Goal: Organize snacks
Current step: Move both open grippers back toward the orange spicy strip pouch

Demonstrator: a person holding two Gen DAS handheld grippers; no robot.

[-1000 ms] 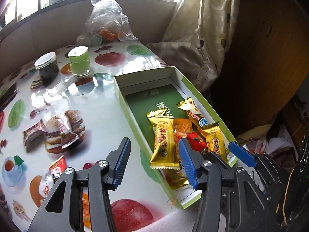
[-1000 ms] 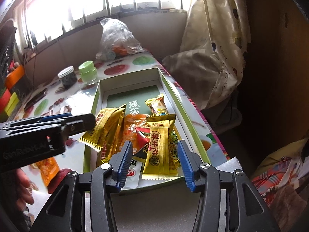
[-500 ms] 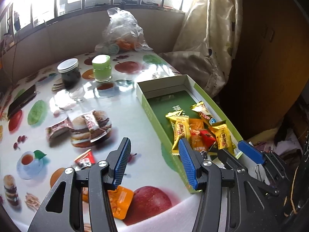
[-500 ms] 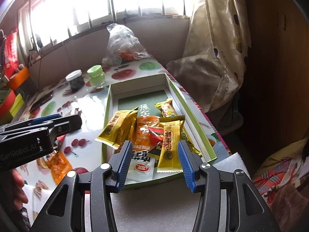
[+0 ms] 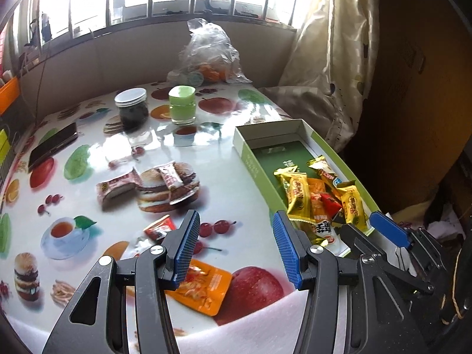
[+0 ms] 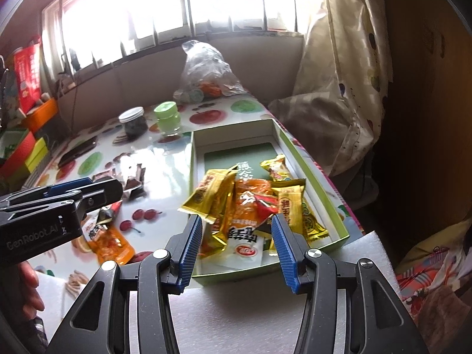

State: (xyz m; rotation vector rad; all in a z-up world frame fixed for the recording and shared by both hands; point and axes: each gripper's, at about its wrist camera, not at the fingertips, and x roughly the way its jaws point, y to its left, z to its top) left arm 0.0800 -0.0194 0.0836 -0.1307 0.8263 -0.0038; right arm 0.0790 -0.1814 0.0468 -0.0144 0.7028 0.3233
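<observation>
A green and white box [image 5: 244,153] on the table's right side holds a heap of yellow, orange and red snack packets [image 5: 299,196]. On the fruit-print cloth lie loose snacks: an orange packet [image 5: 203,286], a small red packet [image 5: 159,228] and two pink-wrapped bars [image 5: 118,184]. My left gripper [image 5: 236,227] hangs open over the cloth, left of the box, with nothing between its fingers. My right gripper [image 6: 236,233] is open above the box's [image 6: 343,237] near end and its packets [image 6: 250,206], gripping none. Each gripper shows in the other's view: right gripper [image 5: 365,230], left gripper [image 6: 97,187].
At the back stand a dark jar [image 5: 131,109], a green jar [image 5: 182,104] and a clear plastic bag [image 5: 208,56]. A phone [image 5: 53,146] lies at the left. White foam sheet [image 6: 236,309] covers the near edge. A curtain [image 5: 330,59] hangs right. A hand [image 6: 29,283] holds the left gripper.
Both grippers have drawn back and risen a little from the box. The left one has shifted left, so the orange and red packets on the cloth now show.
</observation>
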